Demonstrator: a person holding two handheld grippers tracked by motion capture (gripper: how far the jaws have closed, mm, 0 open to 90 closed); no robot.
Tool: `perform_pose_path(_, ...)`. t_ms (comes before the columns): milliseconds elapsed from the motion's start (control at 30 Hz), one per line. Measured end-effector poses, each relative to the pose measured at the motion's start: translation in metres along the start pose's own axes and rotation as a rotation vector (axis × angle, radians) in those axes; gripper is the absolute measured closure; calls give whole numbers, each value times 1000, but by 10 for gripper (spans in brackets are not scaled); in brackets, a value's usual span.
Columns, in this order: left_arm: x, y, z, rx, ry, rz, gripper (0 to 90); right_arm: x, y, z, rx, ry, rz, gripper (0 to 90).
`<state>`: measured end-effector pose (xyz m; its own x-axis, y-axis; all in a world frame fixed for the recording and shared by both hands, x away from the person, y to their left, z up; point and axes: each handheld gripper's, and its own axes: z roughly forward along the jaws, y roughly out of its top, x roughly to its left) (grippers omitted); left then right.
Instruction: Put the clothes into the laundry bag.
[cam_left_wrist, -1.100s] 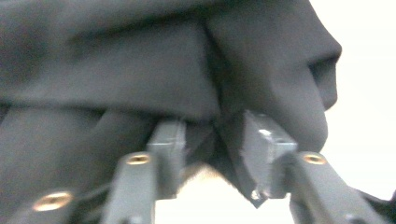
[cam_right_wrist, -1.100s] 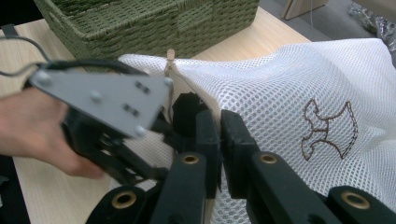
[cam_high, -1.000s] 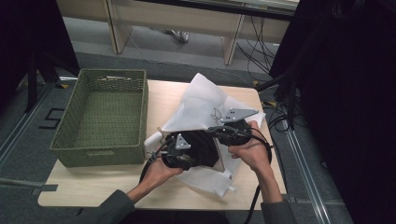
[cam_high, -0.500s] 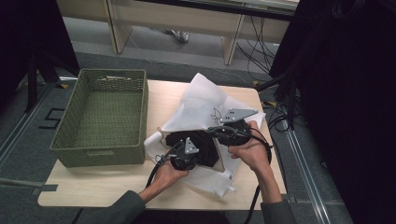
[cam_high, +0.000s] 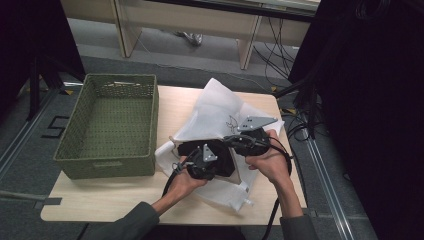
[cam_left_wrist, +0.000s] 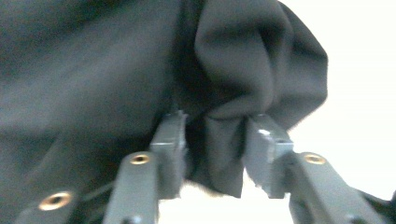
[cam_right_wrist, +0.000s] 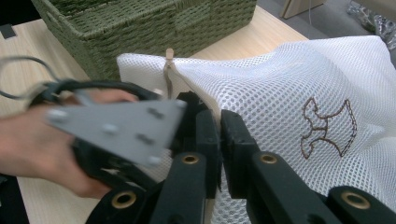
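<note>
1. A person is stuffing a black cloth (cam_high: 220, 156) into a white mesh bag (cam_high: 220, 112); the bag lies on the bench (cam_high: 100, 200), near its right edge, and spreads toward the far right corner.

2. The right gripper (cam_right_wrist: 219, 128) has its jaws shut tight on the edge of the bag's opening; it holds that edge up so the mouth stays wide; in the high view it sits at the right side of the bag (cam_high: 239, 141).

3. The left gripper (cam_left_wrist: 215, 140) has a fold of the black cloth between its jaws; the jaws have just been opening again after a squeeze; they stand about half open, and the cloth looks loose between them, not pinched; in the high view this gripper (cam_high: 200, 162) is at the mouth of the bag, pressed up against the cloth.

4. The black cloth sits at the bag's opening, in the middle of the bench toward the near edge; I think part of it is in and part is still out.

5. The step in hand looks like pushing the cloth deeper inside.

6. Next, the left gripper needs to close on a fresh bunch of cloth and shove it farther in; the right gripper should keep its hold so the mouth does not flop shut.

7. A green woven basket (cam_high: 107, 125) stands on the left side of the bench, just beside the bag.
</note>
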<state>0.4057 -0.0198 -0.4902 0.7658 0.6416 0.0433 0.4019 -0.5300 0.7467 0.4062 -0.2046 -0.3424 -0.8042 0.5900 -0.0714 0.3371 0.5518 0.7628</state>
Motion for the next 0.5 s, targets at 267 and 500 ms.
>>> perform_pose_path(267,10,-32,-66,7,9,-16,368,3,-1,4,14,6,-29,872)
perform_pose_path(500,12,-53,-80,42,-33,-6,415,5,-2,7,29,-8,-20,871)
